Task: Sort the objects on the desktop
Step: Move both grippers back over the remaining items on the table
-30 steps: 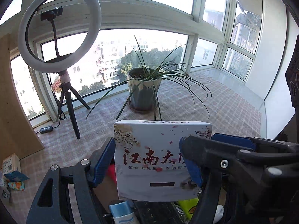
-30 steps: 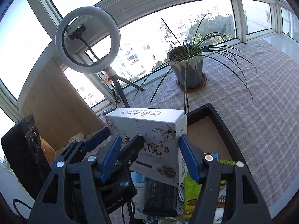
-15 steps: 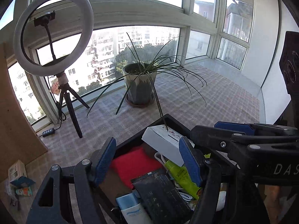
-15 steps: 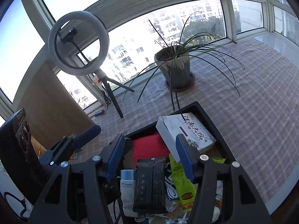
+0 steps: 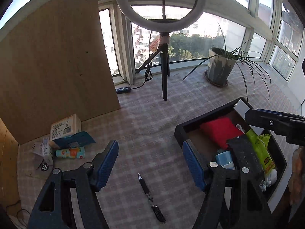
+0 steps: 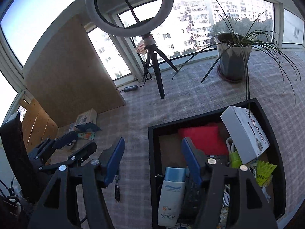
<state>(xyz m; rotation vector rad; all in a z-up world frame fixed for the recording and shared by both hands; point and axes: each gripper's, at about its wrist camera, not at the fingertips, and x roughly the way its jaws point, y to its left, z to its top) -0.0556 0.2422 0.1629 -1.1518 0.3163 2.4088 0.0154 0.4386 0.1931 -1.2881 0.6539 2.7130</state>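
Left gripper (image 5: 150,165) jaws apart, nothing betw. them; right gripper (image 6: 152,160) likewise, just been opening. Pen (image 5: 146,188) lies on cloth just below left jaws: light, stiff, thin, likely rolls, so pinch mid-barrel. Black tray (image 6: 152,152) to right holds white box (image 6: 246,133), red cloth (image 6: 202,135), sunscreen tube (image 6: 171,192).

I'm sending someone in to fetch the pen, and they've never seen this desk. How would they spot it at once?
Start at the black tray on the checked cloth. The pen lies on the bare cloth just outside the tray, on the side toward the small packets. It is thin, black and alone, with its cap off beside its end.
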